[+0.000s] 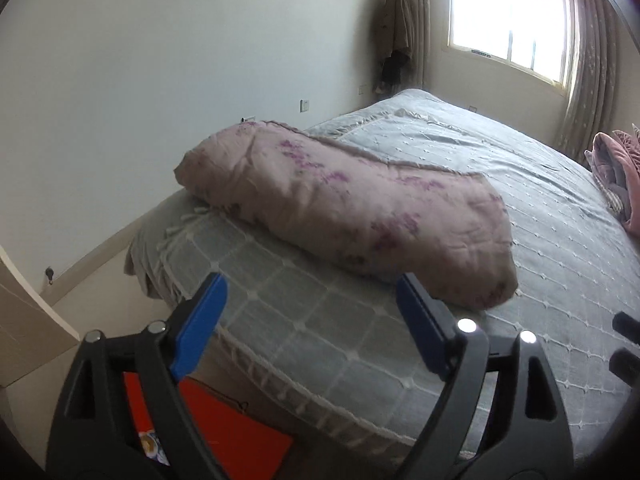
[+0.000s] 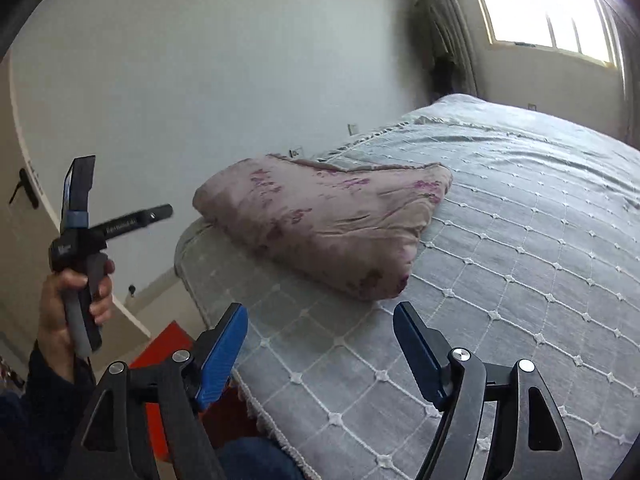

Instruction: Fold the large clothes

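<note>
A pinkish-beige cloth with purple flower print (image 1: 344, 204) lies folded into a thick oblong bundle on the bed's near left part; it also shows in the right wrist view (image 2: 328, 228). My left gripper (image 1: 308, 312) is open and empty, held above the bed's near corner, just short of the bundle's near end. My right gripper (image 2: 320, 340) is open and empty, above the bed's near edge, a little short of the bundle. The left gripper, held in a hand, also shows at the left of the right wrist view (image 2: 80, 200), raised beside the bed.
The bed (image 1: 520, 184) has a grey quilted cover with a fringed edge. A pink and grey pile (image 1: 616, 176) lies at its right edge. A red object (image 1: 236, 436) lies on the floor below the near corner. A white wall, window and curtains stand behind.
</note>
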Demonstrator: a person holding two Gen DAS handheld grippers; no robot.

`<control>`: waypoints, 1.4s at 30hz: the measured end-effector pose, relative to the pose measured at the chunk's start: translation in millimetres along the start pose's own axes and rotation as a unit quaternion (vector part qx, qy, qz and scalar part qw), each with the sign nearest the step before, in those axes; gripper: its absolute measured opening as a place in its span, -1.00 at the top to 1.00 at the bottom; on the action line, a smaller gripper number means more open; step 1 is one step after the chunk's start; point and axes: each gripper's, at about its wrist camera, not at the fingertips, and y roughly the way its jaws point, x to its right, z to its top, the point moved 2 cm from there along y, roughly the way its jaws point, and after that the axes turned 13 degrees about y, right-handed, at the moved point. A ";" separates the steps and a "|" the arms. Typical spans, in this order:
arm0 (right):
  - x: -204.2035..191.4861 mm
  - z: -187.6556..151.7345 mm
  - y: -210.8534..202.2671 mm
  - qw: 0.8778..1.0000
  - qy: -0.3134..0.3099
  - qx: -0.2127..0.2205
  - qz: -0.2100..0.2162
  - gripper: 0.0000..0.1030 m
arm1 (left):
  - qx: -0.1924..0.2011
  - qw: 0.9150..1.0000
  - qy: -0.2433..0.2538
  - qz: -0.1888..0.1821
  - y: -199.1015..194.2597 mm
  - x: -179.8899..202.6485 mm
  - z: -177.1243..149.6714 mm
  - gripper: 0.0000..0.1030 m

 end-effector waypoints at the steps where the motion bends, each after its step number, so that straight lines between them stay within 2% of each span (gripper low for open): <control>1: -5.8 -5.9 -3.6 1.000 -0.007 0.004 0.000 -0.53 | -0.001 1.000 -0.002 0.003 -9.6 9.4 -8.3 -0.68; 3: -11.8 -19.4 -10.5 1.000 -0.010 0.014 0.002 -0.59 | 0.000 1.000 0.001 0.011 -22.4 24.9 -14.0 -0.68; 9: -6.2 -48.1 -19.5 1.000 0.006 0.031 0.003 -0.61 | 0.012 0.997 0.027 0.078 -62.4 49.4 -29.2 -0.76; 13: 1.1 -58.4 -23.8 1.000 0.014 0.025 0.003 -0.62 | 0.014 0.995 0.022 0.092 -82.4 62.9 -43.1 -0.77; 19: -5.9 -61.4 -42.6 0.999 0.003 0.044 0.013 -0.68 | 0.011 0.994 0.021 0.109 -99.2 83.7 -55.4 -0.78; 29: -5.3 -67.2 -49.9 0.999 0.010 0.047 0.009 -0.68 | 0.018 0.994 0.014 0.107 -118.2 106.0 -61.8 -0.87; 36: -0.8 -70.8 -49.0 0.999 0.014 0.043 0.001 -0.69 | 0.014 0.995 0.004 0.099 -114.9 114.9 -66.4 -0.87; 42: 0.9 -71.3 -49.2 0.999 0.017 0.042 -0.003 -0.69 | 0.021 0.994 0.008 0.110 -113.7 115.6 -71.0 -0.87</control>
